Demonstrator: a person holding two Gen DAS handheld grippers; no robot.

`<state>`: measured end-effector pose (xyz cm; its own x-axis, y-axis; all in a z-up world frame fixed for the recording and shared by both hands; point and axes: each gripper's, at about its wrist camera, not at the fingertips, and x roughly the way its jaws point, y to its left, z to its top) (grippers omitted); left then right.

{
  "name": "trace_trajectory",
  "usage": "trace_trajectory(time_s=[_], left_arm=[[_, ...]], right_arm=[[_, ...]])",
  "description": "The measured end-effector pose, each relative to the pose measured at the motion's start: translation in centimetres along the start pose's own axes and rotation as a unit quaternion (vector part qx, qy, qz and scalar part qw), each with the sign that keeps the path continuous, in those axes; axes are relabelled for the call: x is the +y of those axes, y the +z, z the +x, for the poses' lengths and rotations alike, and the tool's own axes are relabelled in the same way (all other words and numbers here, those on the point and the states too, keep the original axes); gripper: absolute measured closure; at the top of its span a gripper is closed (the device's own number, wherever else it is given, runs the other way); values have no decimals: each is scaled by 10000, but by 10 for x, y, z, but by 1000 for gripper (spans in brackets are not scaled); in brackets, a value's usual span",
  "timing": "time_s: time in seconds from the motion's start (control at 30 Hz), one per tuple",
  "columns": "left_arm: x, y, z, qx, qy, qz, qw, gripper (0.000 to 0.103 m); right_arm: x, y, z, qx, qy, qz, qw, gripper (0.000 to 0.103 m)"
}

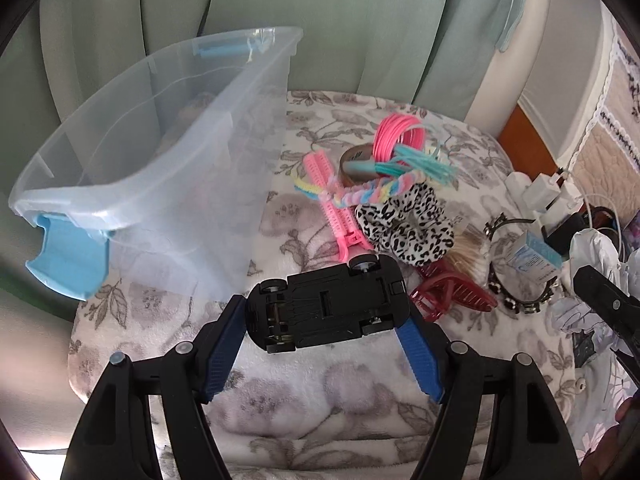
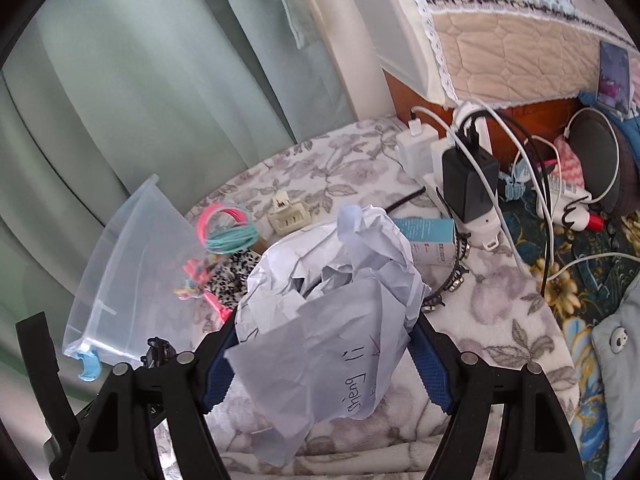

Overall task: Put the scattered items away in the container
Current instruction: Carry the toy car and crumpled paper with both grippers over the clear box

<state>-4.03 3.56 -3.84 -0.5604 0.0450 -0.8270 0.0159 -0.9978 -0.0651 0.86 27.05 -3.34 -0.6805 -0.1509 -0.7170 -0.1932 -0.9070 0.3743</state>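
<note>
While both hands are carrying loads, the left tongs (image 1: 324, 330) are pinching a black plastic toy car (image 1: 326, 312) end to end, its underside and wheels facing the camera, hanging above the grey floral fleece blanket (image 1: 352, 396) covering the bed. Sitting at ten o'clock from the car is the clear plastic storage container with pale blue latches (image 1: 156, 168), apparently holding nothing yet. At twelve to one o'clock from the car, a leopard-print fabric scrunchie (image 1: 404, 220), a pink ribbed hair clip (image 1: 332, 204), a red plastic claw clip (image 1: 452, 296) and coils of pink and teal cord (image 1: 400, 134) are lying in a heap.

The right tongs (image 2: 322, 354) are gripping a crumpled ball of white paper (image 2: 332, 288) by its sides, with the container's corner (image 2: 132, 276) showing at nine o'clock.

Judging by looks, the car is stiff, light and smooth-sided, so gripping across bumper and tail is likely giving the ribbed pads flat faces. The paper is featherweight and springy, likely yielding under pressure, so squeezing it across its bulkiest middle seems safest. Neither looks fragile.
</note>
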Motion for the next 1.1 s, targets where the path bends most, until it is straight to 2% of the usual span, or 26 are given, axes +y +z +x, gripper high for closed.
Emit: trace_trajectory(time_s=[0.17, 0.33, 0.47, 0.63, 0.73, 0.83, 1.1], left_arm=[[1, 13, -48, -550, -254, -90, 9981, 28], [13, 51, -89, -1206, -348, -283, 9917, 28], [34, 83, -122, -1770, -200, -592, 9822, 28], [68, 111, -150, -2190, -219, -1245, 9675, 28], [86, 109, -158, -2332, -124, -1517, 9604, 28], [102, 97, -151, -2318, 0, -1690, 9580, 28], [149, 79, -117, -2095, 85, -2023, 9566, 28]], right_arm=[[40, 19, -29, -446, 227, -339, 9982, 24], [85, 49, -61, -1006, 494, -662, 9915, 24], [121, 80, -88, -1532, 679, -817, 9825, 24], [163, 105, -116, -2029, 1054, -923, 9691, 24], [179, 108, -117, -2027, 1232, -870, 9676, 24], [194, 98, -107, -1912, 1348, -986, 9672, 24], [228, 55, -50, -1110, 1426, -1633, 9699, 24]])
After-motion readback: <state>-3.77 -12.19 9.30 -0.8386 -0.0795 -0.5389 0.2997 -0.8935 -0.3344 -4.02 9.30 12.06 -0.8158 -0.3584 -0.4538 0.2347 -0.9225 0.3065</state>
